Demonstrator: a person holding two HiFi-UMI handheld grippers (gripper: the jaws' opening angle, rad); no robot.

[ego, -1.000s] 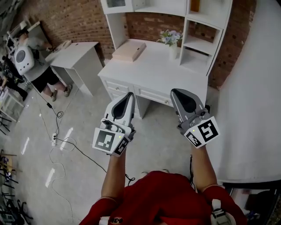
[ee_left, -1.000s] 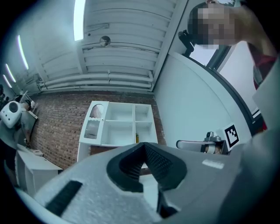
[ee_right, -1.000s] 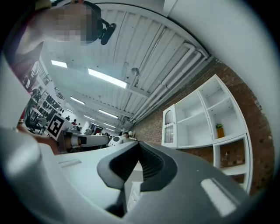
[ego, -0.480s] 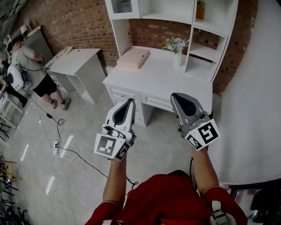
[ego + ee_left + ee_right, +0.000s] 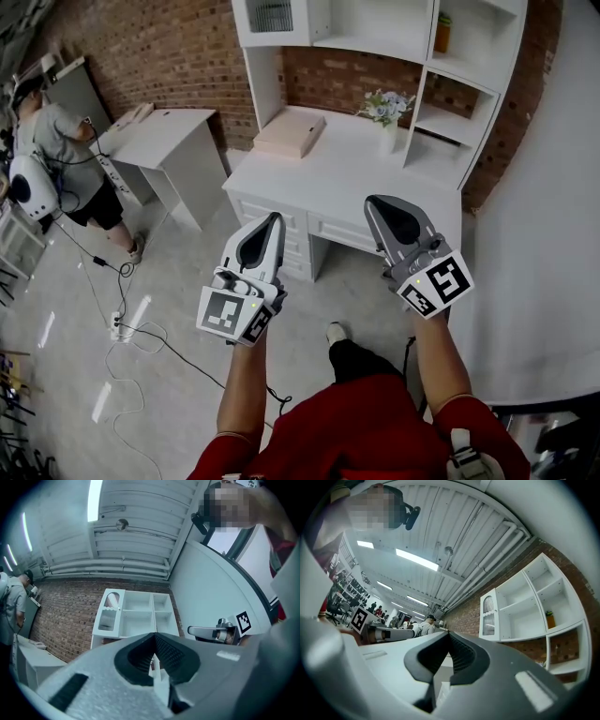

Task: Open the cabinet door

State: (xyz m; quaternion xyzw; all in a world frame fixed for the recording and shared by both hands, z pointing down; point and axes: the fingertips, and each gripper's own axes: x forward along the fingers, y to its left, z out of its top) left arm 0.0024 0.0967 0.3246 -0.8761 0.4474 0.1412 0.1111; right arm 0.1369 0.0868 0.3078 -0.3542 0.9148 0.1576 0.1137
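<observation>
The white hutch cabinet door (image 5: 272,17), with a ribbed glass panel, is closed at the hutch's upper left above the desk. It also shows in the left gripper view as the cabinet door (image 5: 108,613), and in the right gripper view as the cabinet door (image 5: 488,616). My left gripper (image 5: 273,218) and right gripper (image 5: 375,202) are held side by side over the floor, well short of the desk. Both point toward the hutch, shut, with nothing between their jaws. The left gripper (image 5: 153,645) and right gripper (image 5: 449,644) each show meeting pads in their own views.
The white desk (image 5: 328,173) carries a pink box (image 5: 289,132) and a flower vase (image 5: 388,112). A jar (image 5: 443,33) stands on a hutch shelf. A second white table (image 5: 159,131) and a person (image 5: 52,159) are at the left. Cables (image 5: 122,319) lie on the floor. A white curved wall (image 5: 544,234) stands to the right.
The desk and hutch have drawn nearer and more of the hutch shows at the top. Both grippers kept their pose and stayed shut. A foot now shows below them.
</observation>
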